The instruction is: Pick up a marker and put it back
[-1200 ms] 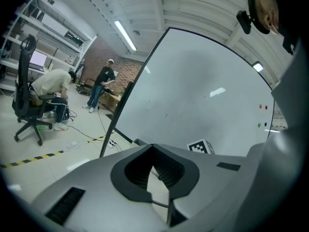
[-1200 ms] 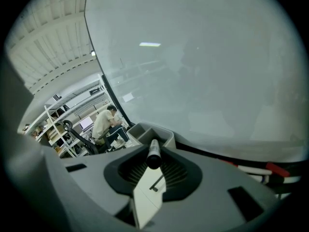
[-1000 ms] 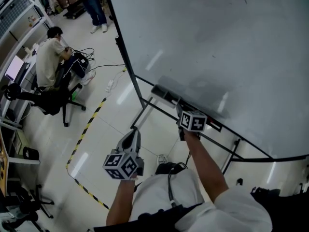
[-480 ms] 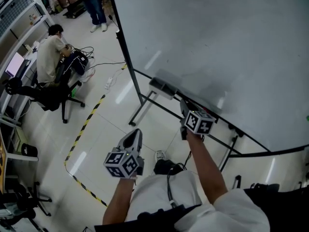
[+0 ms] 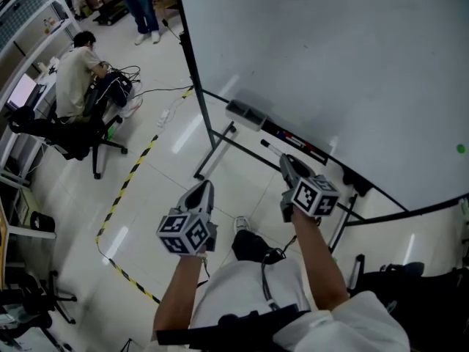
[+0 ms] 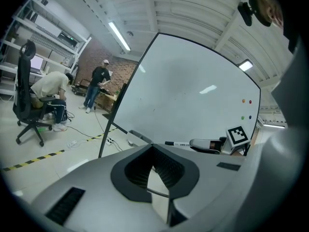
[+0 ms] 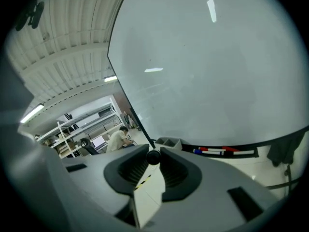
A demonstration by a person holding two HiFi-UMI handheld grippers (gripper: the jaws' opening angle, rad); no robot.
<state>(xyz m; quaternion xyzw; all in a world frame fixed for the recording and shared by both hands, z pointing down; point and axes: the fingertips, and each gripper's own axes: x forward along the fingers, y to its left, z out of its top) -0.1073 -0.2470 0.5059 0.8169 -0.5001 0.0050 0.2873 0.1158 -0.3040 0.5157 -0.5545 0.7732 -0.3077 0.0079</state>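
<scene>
As right tool [image 5: 288, 160] grips it, marker [image 5: 271, 147] points ahead.

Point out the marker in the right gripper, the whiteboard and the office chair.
marker [image 7: 153, 157]: right gripper view, its round end.
whiteboard [image 5: 330, 57]: head view, bare white face.
office chair [image 6: 22, 88]: left gripper view, backrest.

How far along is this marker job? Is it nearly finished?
About halfway, it seems. Done: a marker is off the tray. In hand: the right gripper is clamped on it and holds it in the air, clear of the tray. The left gripper is shut and empty. Left: setting the marker back on the tray, where other markers lie, and letting go.
</scene>
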